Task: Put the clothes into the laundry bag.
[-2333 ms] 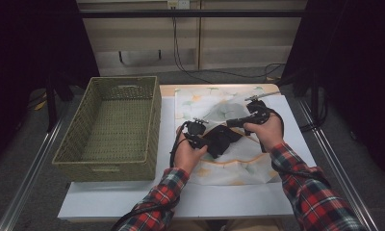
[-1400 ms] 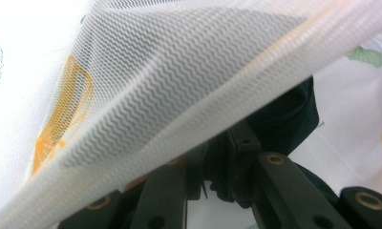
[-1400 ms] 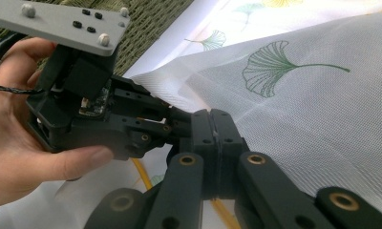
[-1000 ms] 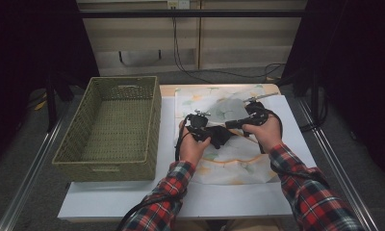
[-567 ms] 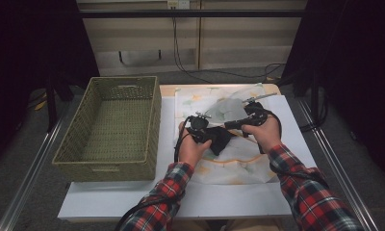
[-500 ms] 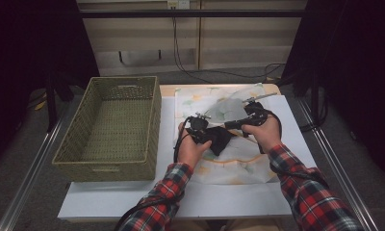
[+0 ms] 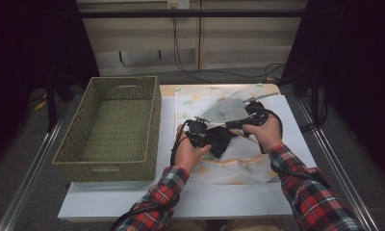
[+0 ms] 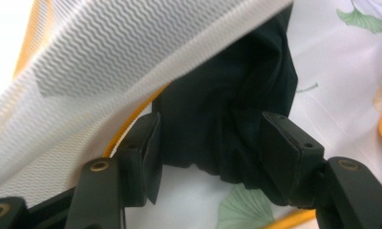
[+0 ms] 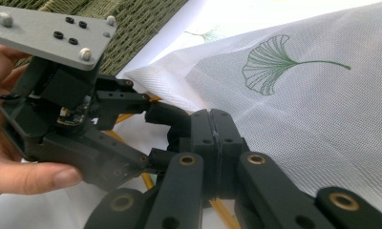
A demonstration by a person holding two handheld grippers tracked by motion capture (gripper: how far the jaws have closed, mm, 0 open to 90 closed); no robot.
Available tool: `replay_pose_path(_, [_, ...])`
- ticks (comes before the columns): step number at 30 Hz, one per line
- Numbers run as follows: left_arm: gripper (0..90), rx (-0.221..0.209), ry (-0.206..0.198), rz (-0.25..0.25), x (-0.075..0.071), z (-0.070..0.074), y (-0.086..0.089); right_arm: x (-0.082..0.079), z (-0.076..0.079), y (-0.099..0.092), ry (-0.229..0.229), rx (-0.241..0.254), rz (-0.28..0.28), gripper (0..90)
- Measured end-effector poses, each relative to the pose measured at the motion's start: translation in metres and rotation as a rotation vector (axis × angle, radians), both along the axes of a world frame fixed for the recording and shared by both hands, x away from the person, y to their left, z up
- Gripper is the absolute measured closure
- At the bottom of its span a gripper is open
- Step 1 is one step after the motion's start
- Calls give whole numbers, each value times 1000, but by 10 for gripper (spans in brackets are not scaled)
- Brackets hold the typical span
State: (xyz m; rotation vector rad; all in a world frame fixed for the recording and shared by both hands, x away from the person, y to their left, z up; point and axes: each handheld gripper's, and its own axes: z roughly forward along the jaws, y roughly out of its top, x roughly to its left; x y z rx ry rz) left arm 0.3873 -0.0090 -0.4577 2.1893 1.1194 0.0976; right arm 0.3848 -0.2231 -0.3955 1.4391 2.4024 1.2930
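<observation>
Facing each other, left gripper (image 7: 214,138) fingers just opening around black cloth (image 7: 223,141); right gripper (image 9: 212,138) apparently pinching white fabric (image 9: 323,109).

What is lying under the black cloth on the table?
Under the black cloth lies a white sheet with green leaf prints, spread over the table. The sheet shows around the cloth; the part directly beneath it is covered and cannot be seen.

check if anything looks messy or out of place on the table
The white leaf-print cloth lies rumpled, one corner lifted by the right gripper, whose jaws are shut on it. The black fabric piece sits bunched between the left gripper jaws, which have just been opening. The green woven basket stands square.
</observation>
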Motion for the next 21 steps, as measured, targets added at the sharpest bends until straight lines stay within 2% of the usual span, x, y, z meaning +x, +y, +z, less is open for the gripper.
replay_pose_path(3, [443, -4, 11, 0, 1, 2, 2, 0, 0, 0, -1, 1, -2, 900])
replay_pose_path(11, [368, 17, 43, -7, 0, 4, 6, 0, 0, 0, -2, 2, 0, 900])
replay_pose_path(12, [372, 14, 56, -5, -1, 4, 7, 0, 0, 0, 1, 2, 0, 900])
replay_pose_path(15, [381, 26, 51, 1, -3, 4, 9, 0, 0, 0, 2, 3, -1, 900])
replay_pose_path(19, [390, 12, 71, -14, -4, 5, 11, 1, 1, -1, -3, 6, -1, 900])
replay_pose_path(21, [399, 20, 91, -14, -5, 6, 11, 1, 1, -1, -4, 5, -1, 900])
